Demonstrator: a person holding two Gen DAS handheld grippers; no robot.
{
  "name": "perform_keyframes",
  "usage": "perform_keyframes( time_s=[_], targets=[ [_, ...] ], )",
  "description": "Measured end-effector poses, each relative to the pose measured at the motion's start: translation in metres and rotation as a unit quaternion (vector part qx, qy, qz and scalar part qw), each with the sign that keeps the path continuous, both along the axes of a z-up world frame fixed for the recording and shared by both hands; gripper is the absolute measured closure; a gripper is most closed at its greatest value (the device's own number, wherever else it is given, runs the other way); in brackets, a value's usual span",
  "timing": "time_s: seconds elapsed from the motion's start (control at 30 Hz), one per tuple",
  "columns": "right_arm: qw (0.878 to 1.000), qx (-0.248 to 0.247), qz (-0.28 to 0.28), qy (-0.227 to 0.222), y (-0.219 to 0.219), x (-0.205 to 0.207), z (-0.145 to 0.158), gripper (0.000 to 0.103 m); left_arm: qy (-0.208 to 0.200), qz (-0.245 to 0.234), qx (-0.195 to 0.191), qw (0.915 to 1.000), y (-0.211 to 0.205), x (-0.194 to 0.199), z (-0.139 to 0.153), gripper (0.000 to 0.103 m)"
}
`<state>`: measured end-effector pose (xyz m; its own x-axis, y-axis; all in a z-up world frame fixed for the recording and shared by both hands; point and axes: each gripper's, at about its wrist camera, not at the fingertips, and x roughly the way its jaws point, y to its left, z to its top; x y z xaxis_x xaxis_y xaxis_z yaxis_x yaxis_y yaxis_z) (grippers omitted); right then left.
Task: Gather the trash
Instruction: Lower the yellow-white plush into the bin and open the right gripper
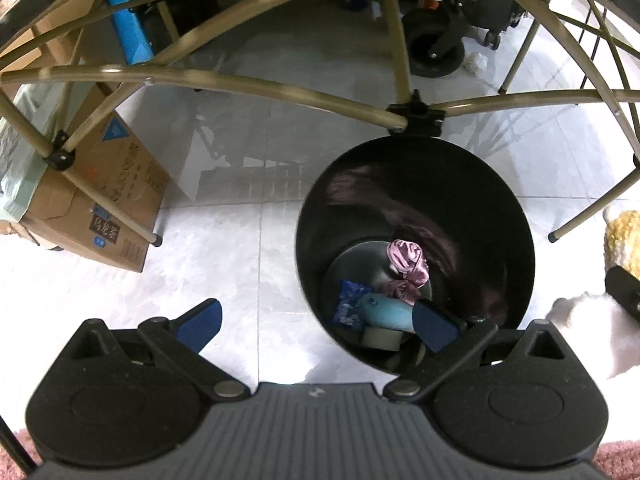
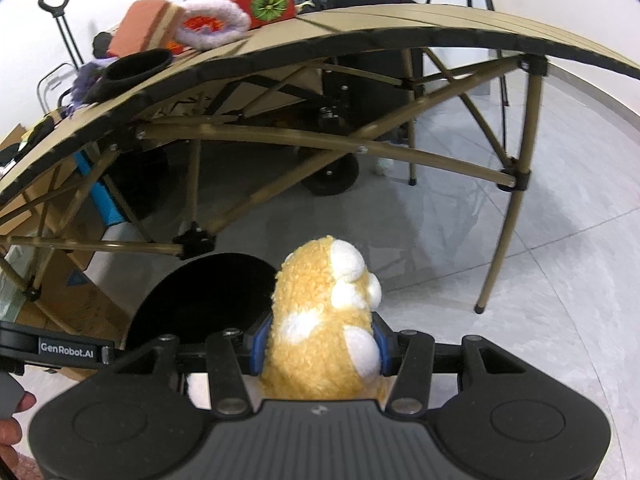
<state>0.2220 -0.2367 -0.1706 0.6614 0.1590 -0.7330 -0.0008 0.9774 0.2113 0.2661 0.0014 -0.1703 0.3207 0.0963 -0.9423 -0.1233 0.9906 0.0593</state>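
A black round bin (image 1: 416,168) stands on the tiled floor under a folding table. Inside lie a pink satin scrunchie (image 1: 406,266), a blue patterned wrapper (image 1: 350,302), a light blue soft item (image 1: 386,312) and a tape roll (image 1: 382,338). My left gripper (image 1: 318,322) is open and empty, pointing steeply down, with its right finger over the bin's near rim. My right gripper (image 2: 320,344) is shut on a yellow and white plush toy (image 2: 324,320), held just right of the bin (image 2: 200,300). The plush toy (image 1: 624,240) also shows at the left view's right edge.
The folding table's tan legs and struts (image 1: 276,88) cross above the bin. A cardboard box (image 1: 108,208) sits on the floor to the left. The tabletop (image 2: 360,28) carries boxes, a black cup (image 2: 136,66) and fluffy items. A wheeled cart (image 1: 436,50) stands behind.
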Motion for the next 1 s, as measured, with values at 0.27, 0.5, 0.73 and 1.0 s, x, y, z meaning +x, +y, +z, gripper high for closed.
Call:
perform_keyframes(
  time_s=[0.27, 0.5, 0.73, 1.0],
  targets=[
    [0.999, 0.003, 0.032, -0.005, 0.036, 0.012, 0.004, 0.055, -0.004, 0.018, 0.001, 0.9998, 0.023, -0.008, 0.007, 0.000],
    [0.998, 0.000, 0.056, -0.004, 0.064, 0.021, 0.002, 0.055, -0.006, 0.044, 0.011, 0.9990, 0.048, -0.013, 0.010, 0.000],
    [0.997, -0.004, 0.071, 0.000, 0.085, 0.028, -0.003, 0.055, 0.002, 0.063, -0.001, 0.9980, 0.069, -0.020, 0.013, 0.000],
    [0.996, -0.020, 0.085, 0.003, 0.098, 0.033, -0.007, 0.055, 0.003, 0.084, 0.009, 0.9964, 0.087, -0.026, 0.017, 0.000]
  ],
)
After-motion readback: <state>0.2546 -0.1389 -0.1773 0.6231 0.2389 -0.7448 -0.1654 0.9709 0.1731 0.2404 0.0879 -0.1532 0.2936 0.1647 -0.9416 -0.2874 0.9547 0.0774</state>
